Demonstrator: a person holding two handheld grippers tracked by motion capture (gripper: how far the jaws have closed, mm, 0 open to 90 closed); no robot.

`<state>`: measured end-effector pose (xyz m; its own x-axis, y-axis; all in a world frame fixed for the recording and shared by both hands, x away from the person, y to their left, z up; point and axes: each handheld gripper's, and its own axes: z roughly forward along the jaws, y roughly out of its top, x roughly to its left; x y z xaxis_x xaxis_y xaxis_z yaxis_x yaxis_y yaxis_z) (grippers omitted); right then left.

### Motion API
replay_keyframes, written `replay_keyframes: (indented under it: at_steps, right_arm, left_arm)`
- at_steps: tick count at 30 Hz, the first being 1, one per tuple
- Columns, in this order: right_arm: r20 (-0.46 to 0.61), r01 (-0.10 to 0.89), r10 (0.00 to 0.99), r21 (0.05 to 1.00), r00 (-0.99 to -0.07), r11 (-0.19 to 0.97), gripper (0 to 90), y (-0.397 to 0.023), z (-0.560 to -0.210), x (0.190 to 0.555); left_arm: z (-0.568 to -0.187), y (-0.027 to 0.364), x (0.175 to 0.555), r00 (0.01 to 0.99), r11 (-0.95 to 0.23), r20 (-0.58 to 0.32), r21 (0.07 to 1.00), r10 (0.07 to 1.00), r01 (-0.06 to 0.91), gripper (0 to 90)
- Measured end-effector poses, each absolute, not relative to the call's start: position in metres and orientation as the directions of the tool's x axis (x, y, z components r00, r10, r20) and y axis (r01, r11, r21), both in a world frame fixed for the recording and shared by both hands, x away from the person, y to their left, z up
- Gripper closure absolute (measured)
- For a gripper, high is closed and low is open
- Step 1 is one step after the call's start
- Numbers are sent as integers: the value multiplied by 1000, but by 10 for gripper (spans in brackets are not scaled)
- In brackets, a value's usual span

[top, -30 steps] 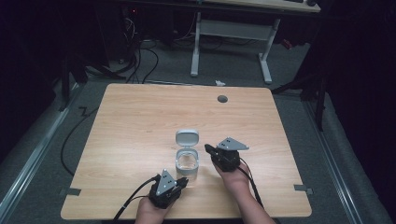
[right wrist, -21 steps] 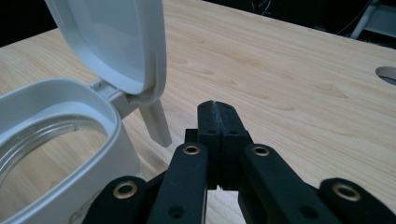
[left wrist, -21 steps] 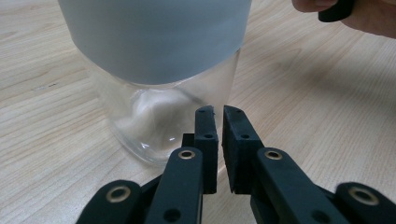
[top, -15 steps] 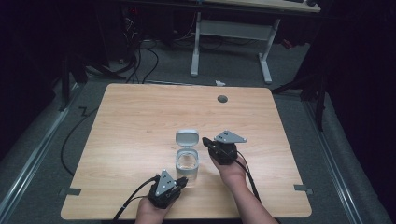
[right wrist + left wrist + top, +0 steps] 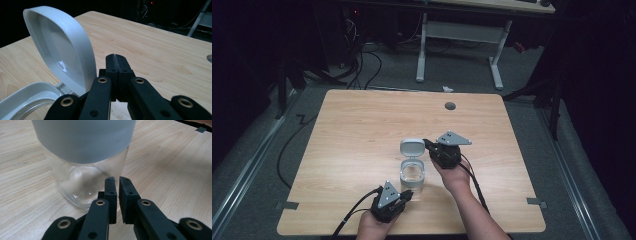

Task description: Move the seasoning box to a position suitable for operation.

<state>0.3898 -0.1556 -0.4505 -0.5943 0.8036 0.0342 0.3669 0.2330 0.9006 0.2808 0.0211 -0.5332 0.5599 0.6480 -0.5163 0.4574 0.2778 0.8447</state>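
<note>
Wood-grain table (image 5: pixel 362 130) is the biggest thing going here, with a clear glass jar (image 5: pixel 413 176) sitting toward my side of it, roughly in the middle. It's got a grey band round the top and a white flip lid (image 5: pixel 412 148) standing up on its hinge at the far side, so the jar's open.

My right claw (image 5: pixel 428 145) is just beside that lid's edge, jaws pinched completely together with nothing in them. In the right gripper view the lid (image 5: pixel 62 50) stands upright just left of my tips, apart from them as far as I can tell. My left claw (image 5: pixel 408 193) sits low at the jar's near side, jaws only a sliver apart, empty; in the left gripper view the glass (image 5: pixel 85 187) is right behind the tips, maybe touching, can't say for sure.

Feels like I'm at the lid-handling step. Next move, I reckon: left braces the jar, right nudges the lid gently so nothing tips.
</note>
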Motion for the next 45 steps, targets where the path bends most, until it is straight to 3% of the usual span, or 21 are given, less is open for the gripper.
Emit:
replay_keyframes:
  at_steps: [27, 31, 39, 45]
  right_arm:
    - [14, 329, 781, 912, -624, 246, 894, -163, -454, 357]
    - [17, 336, 790, 910, -613, 242, 889, -170, -455, 357]
    - [45, 377, 810, 899, -585, 223, 793, -186, -463, 354]
    - [43, 398, 841, 893, -540, 210, 694, -201, -473, 349]
  left_arm:
    - [-533, 22, 281, 566, 279, -524, 840, 636, 465, 853]
    - [-531, 21, 278, 582, 237, -515, 840, 629, 488, 847]
    - [-528, 39, 276, 599, 199, -506, 841, 620, 504, 828]
    - [-527, 66, 277, 626, 154, -460, 864, 630, 479, 761]
